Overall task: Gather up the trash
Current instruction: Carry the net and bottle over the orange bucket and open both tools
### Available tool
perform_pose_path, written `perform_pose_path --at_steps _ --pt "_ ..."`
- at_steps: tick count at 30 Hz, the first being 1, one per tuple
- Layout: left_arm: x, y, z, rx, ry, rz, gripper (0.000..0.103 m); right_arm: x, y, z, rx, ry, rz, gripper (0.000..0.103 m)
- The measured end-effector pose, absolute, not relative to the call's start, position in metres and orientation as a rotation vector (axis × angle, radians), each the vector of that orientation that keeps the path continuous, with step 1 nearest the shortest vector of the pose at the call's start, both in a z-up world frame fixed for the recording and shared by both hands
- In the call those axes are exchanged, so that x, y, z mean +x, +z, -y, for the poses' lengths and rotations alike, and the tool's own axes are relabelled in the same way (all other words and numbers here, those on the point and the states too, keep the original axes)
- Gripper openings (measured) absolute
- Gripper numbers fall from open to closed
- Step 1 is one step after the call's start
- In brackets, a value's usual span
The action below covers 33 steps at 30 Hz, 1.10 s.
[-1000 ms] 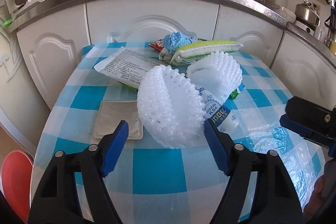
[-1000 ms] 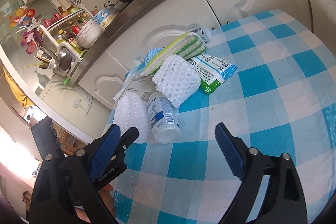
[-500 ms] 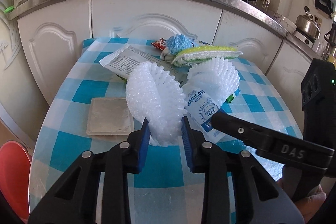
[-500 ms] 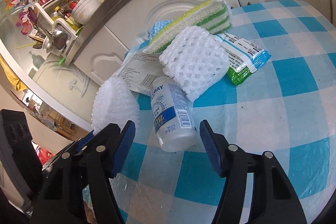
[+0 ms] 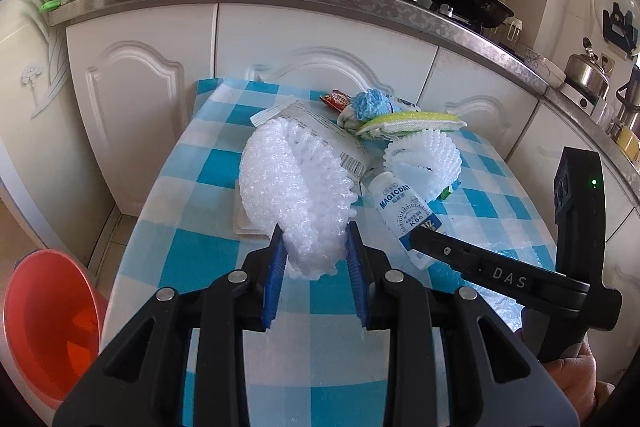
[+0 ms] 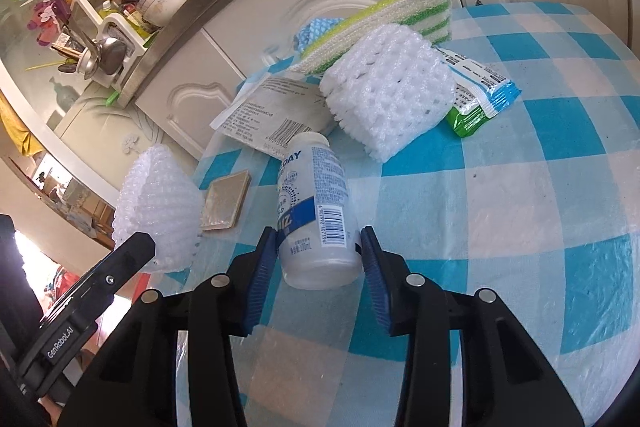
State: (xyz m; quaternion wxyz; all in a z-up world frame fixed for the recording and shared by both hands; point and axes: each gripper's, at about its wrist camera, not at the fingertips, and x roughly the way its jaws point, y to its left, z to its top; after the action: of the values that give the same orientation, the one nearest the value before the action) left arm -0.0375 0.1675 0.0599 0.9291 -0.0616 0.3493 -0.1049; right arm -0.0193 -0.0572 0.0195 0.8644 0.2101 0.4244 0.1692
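Observation:
My left gripper [image 5: 316,251] is shut on a white foam fruit net [image 5: 296,195] and holds it lifted off the checked table; the net also shows in the right wrist view [image 6: 158,211]. A white plastic bottle [image 6: 316,211] lies on its side between the pads of my right gripper [image 6: 320,259], which touch or nearly touch its base; the bottle rests on the table. The bottle shows in the left wrist view [image 5: 404,215] too. A second foam net [image 6: 388,103], a green-blue wrapper [image 6: 480,99] and a printed paper packet [image 6: 276,115] lie behind.
The blue-checked table [image 6: 520,211] stands against white cabinets [image 5: 320,39]. A green-white sponge cloth [image 6: 384,15] and a blue scrubber [image 5: 370,103] lie at the back. A flat square pad [image 6: 226,201] lies beside the bottle. A red bin [image 5: 44,323] stands on the floor, left.
My left gripper closed on the foam net and lifted it up and left. My right gripper moved in and narrowed around the bottle's base.

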Motion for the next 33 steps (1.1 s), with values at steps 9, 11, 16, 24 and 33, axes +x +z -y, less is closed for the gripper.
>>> perform_pose_path --at_steps 9,11,16,24,33 --pt "-0.074 0.079 -0.228 -0.167 -0.136 -0.665 0.031 -0.054 0.047 0.028 0.408 0.456 -0.868 0.044" --pt "-0.084 0.081 -0.247 -0.175 -0.098 -0.657 0.031 -0.057 0.054 0.011 0.4 0.49 -0.867 0.044" --pt "-0.105 0.074 -0.298 -0.19 0.019 -0.67 0.032 -0.066 0.06 -0.039 0.356 0.617 -0.906 0.044" --pt "-0.125 0.031 -0.386 -0.292 0.21 -0.768 0.033 -0.075 0.068 -0.157 0.213 0.84 -0.998 0.044" --pt "-0.128 -0.015 -0.429 -0.397 0.246 -0.851 0.036 -0.069 0.042 -0.27 0.048 0.925 -1.128 0.044"
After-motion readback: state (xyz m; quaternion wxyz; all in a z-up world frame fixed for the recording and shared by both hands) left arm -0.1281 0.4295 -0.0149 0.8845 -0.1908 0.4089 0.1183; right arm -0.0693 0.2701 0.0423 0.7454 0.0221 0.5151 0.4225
